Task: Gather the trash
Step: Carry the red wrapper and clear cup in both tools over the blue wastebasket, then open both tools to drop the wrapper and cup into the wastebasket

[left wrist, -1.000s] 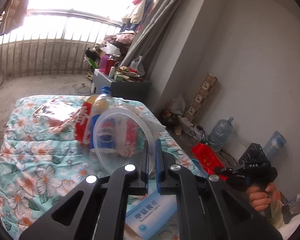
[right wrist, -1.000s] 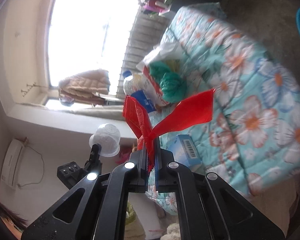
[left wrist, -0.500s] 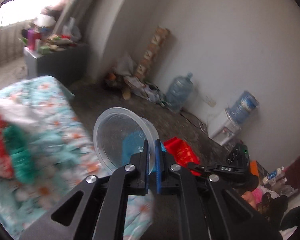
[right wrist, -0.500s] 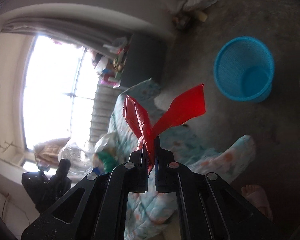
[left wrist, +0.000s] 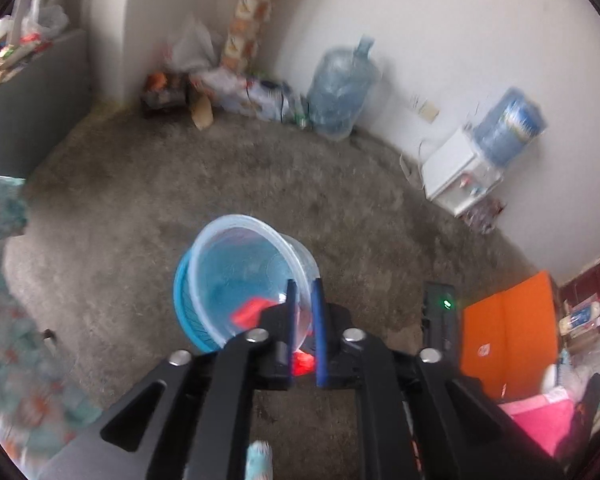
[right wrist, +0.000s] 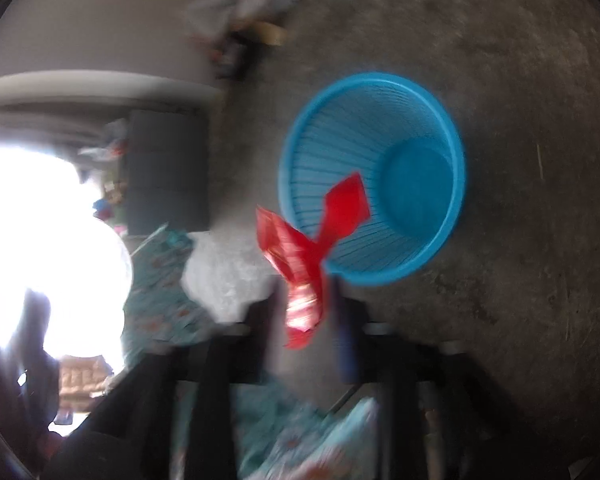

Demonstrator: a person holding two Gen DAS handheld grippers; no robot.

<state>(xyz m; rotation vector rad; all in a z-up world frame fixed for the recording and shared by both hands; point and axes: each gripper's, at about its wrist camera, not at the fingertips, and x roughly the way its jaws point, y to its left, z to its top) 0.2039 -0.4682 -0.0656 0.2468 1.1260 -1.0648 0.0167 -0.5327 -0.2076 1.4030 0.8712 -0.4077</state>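
A blue plastic basket (right wrist: 416, 176) stands on the concrete floor, its inside bare. My right gripper (right wrist: 306, 304) hovers by its near rim with its jaws opening. A red wrapper (right wrist: 304, 276) hangs loose in the wide gap, and neither blurred finger presses it. In the left wrist view a clear plastic bowl (left wrist: 236, 264) tilts over the same basket (left wrist: 188, 316). My left gripper (left wrist: 304, 300) has its jaws opening too, and the bowl's rim stands in the narrow gap between the blue pads (left wrist: 319, 320). The wrapper (left wrist: 252, 312) shows red through the bowl.
Along the white wall stand a large water jug (left wrist: 340, 92), a white dispenser (left wrist: 460, 176) with a jug on top, bags and boxes. An orange panel (left wrist: 508, 328) lies at the right. The flowered quilt (left wrist: 4, 320) edges the left. A grey cabinet (right wrist: 164, 172) stands behind.
Both grippers swung away from the bed and down over the blue basket. Their jaws, clamped before, have parted. The red wrapper now sits loose between the right fingers.
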